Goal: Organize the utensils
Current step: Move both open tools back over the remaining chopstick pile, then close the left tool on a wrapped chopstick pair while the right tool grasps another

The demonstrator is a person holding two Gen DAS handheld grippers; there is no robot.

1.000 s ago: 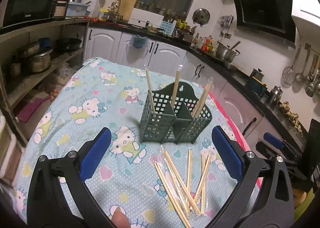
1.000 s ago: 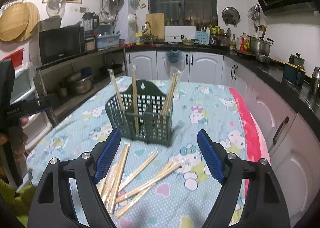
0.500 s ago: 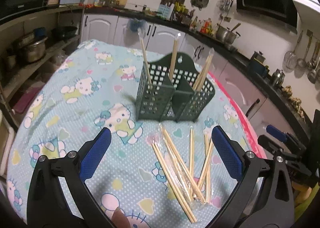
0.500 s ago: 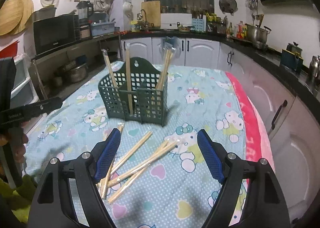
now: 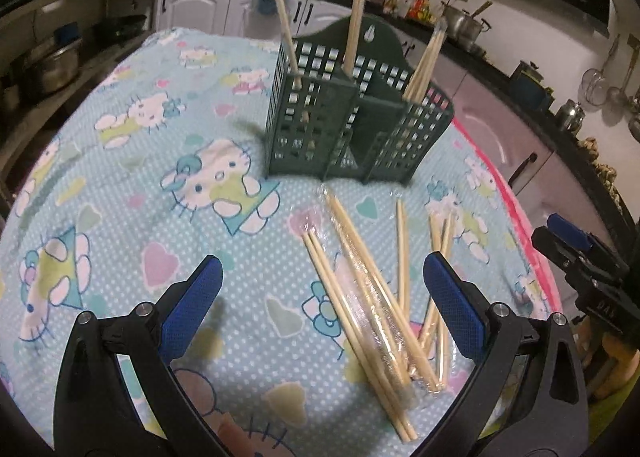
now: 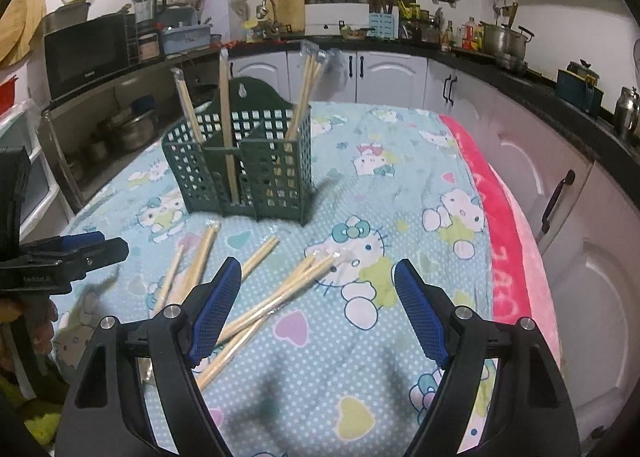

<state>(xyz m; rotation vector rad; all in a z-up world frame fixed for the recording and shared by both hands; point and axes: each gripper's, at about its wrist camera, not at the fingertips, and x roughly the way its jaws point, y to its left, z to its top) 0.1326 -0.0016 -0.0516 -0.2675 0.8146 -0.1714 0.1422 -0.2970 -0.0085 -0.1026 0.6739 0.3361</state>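
On my left wrist view, the left gripper point(image 5: 322, 295) with its blue-padded black fingers point(image 5: 192, 297) hangs spread wide over the pale blue cartoon-cat tablecloth point(image 5: 132, 161), nothing between the jaws but cloth and sticks lying below them. Just right of centre under that gripper I see the scattered pile of loose wooden chopsticks in clear plastic sleeves point(image 5: 368, 297), lying flat and crossing one another on the cloth. Beyond the pile, touching the cloth and standing upright, is the dark green plastic lattice utensil holder point(image 5: 352, 129) with three compartments: one wrapped pair leans in the left compartment, one stands in the middle, and a bundle leans outward in the right one. At the far right edge of this view I can make out the other gripper's black body with a blue tip, held in a hand.

On my right wrist view, the left gripper pokes in from the left edge, low over the cloth. The holder sits left of centre behind the sticks. The loose chopsticks spread in front of it, some passing beneath the left finger of the right gripper point(image 6: 318, 297). That gripper's jaws also stand wide apart and grip nothing. To the right, a pink blanket edge point(image 6: 508, 241) runs along the table's side.
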